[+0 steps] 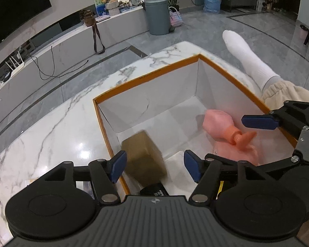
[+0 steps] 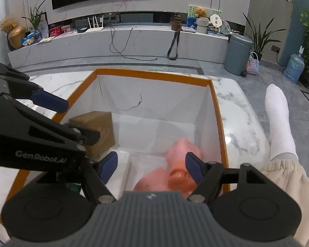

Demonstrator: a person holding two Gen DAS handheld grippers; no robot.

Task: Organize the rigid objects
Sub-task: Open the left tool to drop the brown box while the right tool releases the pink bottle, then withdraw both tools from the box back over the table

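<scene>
Blue pads of our left tool [image 1: 155, 167] sit closest in the left wrist view, spread apart and gripping nothing; a brown box [image 1: 144, 156] shows blurred between and below them, touched by neither pad as far as we can tell. That brown box lies inside a big carton [image 1: 146, 77] with an orange rim and white walls, near the carton's left wall. A dark item [image 1: 154, 191] with a label peeks out just under the brown box; we cannot tell what it is. From the right wrist view, our right tool [image 2: 151, 167] is likewise spread, pads clear of anything, hanging over the carton's near right corner. Under it a pink bottle [image 2: 183, 150] lies on the carton floor, its orange neck [image 2: 176, 174] towards the camera, blurred; a second pink shape [image 2: 152, 180] lies just beside it, nearer us. The left view shows the same pink bottle [image 1: 217, 122] at the carton's right side, with the right tool's pad [image 1: 259, 122] above it. We see the left tool [image 2: 49, 103] again in the right view, reaching in over the carton's left rim above the brown box [image 2: 94, 125]. The carton stands on a white marble bench [image 1: 51, 135]. Beyond the bench's right edge we note a person's leg in a white sock [image 2: 278, 119] and cream trousers [image 2: 288, 185]. A grey bin [image 2: 238, 54] stands on the floor further back.
</scene>
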